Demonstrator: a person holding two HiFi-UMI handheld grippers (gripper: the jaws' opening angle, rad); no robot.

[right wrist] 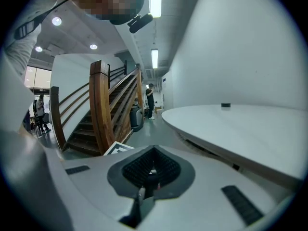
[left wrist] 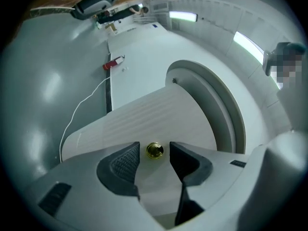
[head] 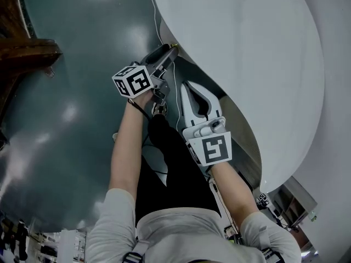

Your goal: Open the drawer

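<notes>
A: Where is the drawer (left wrist: 159, 114) in all this?

B: Tucked under the edge of the white curved desk (head: 247, 48). The left gripper view looks straight at its pale front, with a small brass knob (left wrist: 154, 150) in the middle of it.

A: And the left claw (head: 166, 51), has it taken hold?

B: No. Its jaws stand apart with the knob between them. The ribbed pads (left wrist: 126, 160) sit on either side of the brass, with a sliver of drawer front showing on each side, so nothing is pinched.

A: Why hold it like that?

B: My guess is that it is lining up. The knob is small and round, so centring it between the pads before squeezing should keep it from slipping out sideways when the pull comes. The claw points nearly level at the front, which suits a straight pull outward.

A: What about the right claw (right wrist: 153, 171)?

B: Clenched, jaws together on nothing. It points past the desk edge toward a wooden staircase (right wrist: 103, 109), off to one side of the left one. I take it to be parked out of the way, since one knob needs only one claw.

A: So how far along is the job?

B: Early, I'd say: I see no gap behind the drawer front, though these angles don't settle it.
</notes>
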